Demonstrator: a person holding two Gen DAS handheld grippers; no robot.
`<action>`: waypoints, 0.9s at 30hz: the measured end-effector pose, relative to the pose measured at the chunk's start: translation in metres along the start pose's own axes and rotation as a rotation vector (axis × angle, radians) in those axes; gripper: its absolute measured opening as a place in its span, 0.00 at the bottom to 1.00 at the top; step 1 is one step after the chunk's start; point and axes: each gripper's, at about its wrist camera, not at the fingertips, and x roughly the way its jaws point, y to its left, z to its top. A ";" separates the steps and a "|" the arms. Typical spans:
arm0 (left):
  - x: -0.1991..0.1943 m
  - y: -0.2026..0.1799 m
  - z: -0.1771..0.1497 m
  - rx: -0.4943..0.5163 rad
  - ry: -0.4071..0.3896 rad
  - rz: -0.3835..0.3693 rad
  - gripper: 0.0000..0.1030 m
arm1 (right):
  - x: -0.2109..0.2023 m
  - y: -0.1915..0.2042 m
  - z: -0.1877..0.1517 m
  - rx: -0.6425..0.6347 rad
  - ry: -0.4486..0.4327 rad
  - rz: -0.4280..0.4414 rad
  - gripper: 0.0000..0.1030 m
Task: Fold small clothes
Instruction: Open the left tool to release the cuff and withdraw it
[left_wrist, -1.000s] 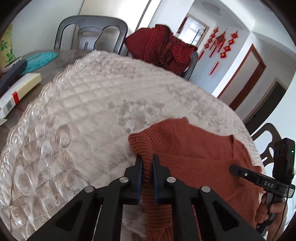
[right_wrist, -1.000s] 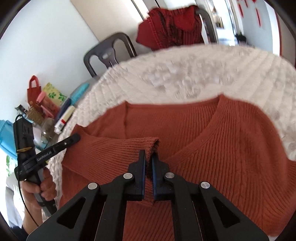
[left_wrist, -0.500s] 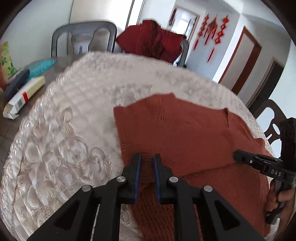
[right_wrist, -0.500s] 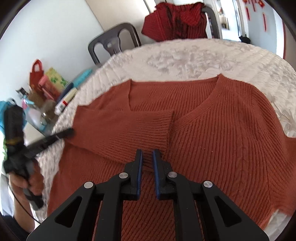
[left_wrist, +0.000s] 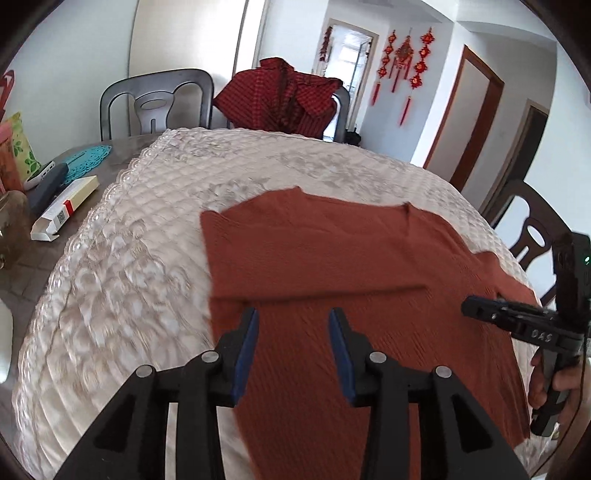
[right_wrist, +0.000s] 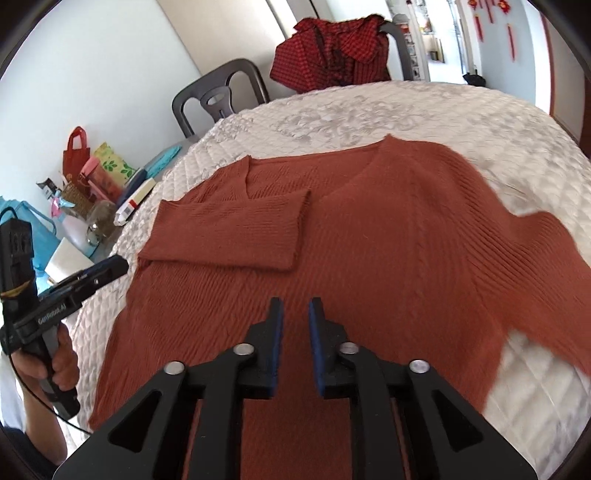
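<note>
A rust-orange knit V-neck sweater (right_wrist: 388, 236) lies flat on the quilted white tablecloth (right_wrist: 369, 110); it also shows in the left wrist view (left_wrist: 332, 258). Its left sleeve (right_wrist: 229, 236) is folded across the chest. The other sleeve (right_wrist: 554, 258) spreads out to the right. My left gripper (left_wrist: 293, 321) is open and empty above the sweater's lower body. My right gripper (right_wrist: 294, 310) is slightly open and empty above the sweater's middle. Each gripper shows in the other's view, the right one (left_wrist: 480, 306) and the left one (right_wrist: 118, 264).
A red checked garment (left_wrist: 280, 99) hangs on a chair at the far side. A grey chair (left_wrist: 155, 107) stands beside it. Boxes, bags and a jar (right_wrist: 99, 206) crowd the bare table edge on the left. A dark chair (left_wrist: 532, 229) stands at the right.
Both grippers let go of the left sleeve after laying it across the chest. Both have opened and pulled back toward me, the left one wider.
</note>
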 end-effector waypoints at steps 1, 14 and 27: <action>-0.001 -0.004 -0.005 0.007 0.003 0.004 0.41 | -0.005 0.000 -0.003 -0.004 -0.009 -0.003 0.28; -0.006 -0.007 -0.050 0.036 0.087 0.057 0.41 | -0.041 -0.016 -0.060 -0.061 0.003 -0.109 0.28; -0.024 -0.039 -0.027 0.041 0.011 0.068 0.42 | -0.072 -0.030 -0.063 0.018 -0.078 -0.103 0.28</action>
